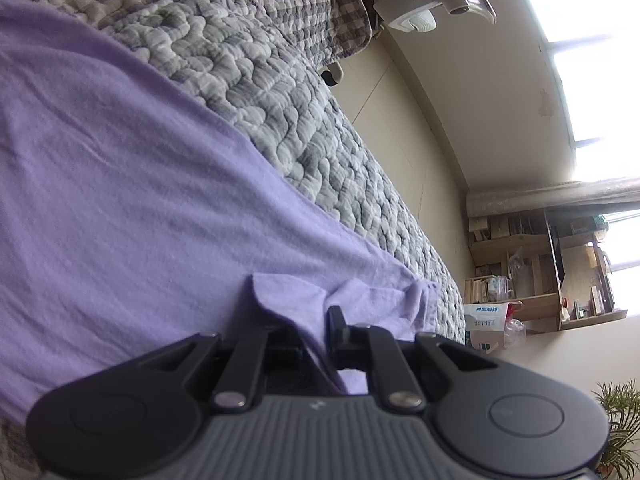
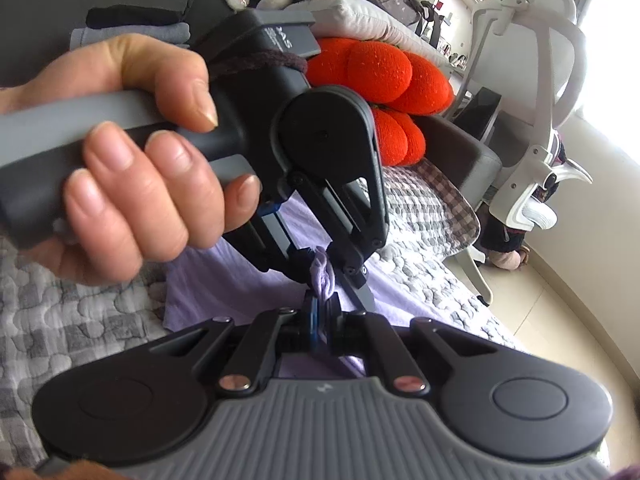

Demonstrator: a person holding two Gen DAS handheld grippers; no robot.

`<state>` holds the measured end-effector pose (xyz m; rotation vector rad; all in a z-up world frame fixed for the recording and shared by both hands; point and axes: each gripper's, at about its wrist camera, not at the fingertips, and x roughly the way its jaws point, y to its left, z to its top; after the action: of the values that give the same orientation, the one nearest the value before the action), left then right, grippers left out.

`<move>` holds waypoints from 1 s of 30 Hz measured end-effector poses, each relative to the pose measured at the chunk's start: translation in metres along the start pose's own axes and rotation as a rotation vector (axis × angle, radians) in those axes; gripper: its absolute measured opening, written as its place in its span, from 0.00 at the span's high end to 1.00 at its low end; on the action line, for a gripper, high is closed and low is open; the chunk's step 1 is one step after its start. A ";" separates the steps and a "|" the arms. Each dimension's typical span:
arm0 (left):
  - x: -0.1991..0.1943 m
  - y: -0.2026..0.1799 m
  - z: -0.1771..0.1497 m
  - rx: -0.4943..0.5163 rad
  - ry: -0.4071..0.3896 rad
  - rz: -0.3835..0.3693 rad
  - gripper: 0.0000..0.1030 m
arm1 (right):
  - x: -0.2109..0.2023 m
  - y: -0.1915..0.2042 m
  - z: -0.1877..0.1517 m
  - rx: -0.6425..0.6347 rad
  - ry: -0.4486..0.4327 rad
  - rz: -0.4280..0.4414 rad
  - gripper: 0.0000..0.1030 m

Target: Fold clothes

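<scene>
A lilac garment (image 1: 120, 184) lies spread on a grey quilted bed (image 1: 280, 92). My left gripper (image 1: 310, 332) is shut on a bunched edge of the garment, cloth folded between its fingers. In the right wrist view my right gripper (image 2: 322, 308) is shut on a twisted bit of the lilac garment (image 2: 322, 276). The left gripper (image 2: 320, 240), held by a hand (image 2: 132, 184), is right in front of it, pinching the same bunch of cloth. More lilac cloth (image 2: 224, 280) lies flat on the quilt below.
A red plush cushion (image 2: 384, 92), a checked pillow (image 2: 432, 204) and folded items lie at the head of the bed. A white office chair (image 2: 532, 100) stands beside the bed. Shelves (image 1: 540, 272), a bag (image 1: 486, 324) and a plant (image 1: 618, 428) stand beyond the bed edge.
</scene>
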<state>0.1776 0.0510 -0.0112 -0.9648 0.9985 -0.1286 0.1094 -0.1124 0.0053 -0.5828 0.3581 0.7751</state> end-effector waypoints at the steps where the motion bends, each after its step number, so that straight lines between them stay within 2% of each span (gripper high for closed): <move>1: 0.000 0.001 0.002 -0.005 -0.003 0.000 0.91 | 0.000 0.000 0.000 0.000 -0.003 0.000 0.97; 13: -0.002 0.001 0.003 0.017 -0.032 0.023 0.93 | 0.003 0.005 -0.002 -0.041 0.007 -0.015 0.96; 20: -0.003 0.000 0.005 0.017 -0.038 0.026 0.93 | 0.007 0.007 -0.001 -0.053 -0.008 -0.047 0.90; 23: -0.003 -0.001 0.005 0.015 -0.039 0.025 0.93 | 0.007 0.008 -0.001 -0.056 -0.015 -0.056 0.81; 25: -0.004 -0.001 0.005 0.013 -0.041 0.025 0.93 | 0.006 0.009 -0.001 -0.067 -0.015 -0.039 0.61; 28: -0.005 -0.001 0.006 0.010 -0.042 0.024 0.93 | 0.007 0.012 -0.001 -0.081 -0.003 -0.043 0.62; 30: -0.004 -0.001 0.006 0.009 -0.041 0.025 0.93 | 0.009 0.013 0.000 -0.083 0.009 -0.052 0.67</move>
<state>0.1794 0.0564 -0.0069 -0.9432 0.9712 -0.0926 0.1059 -0.0998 -0.0043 -0.6714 0.3188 0.7398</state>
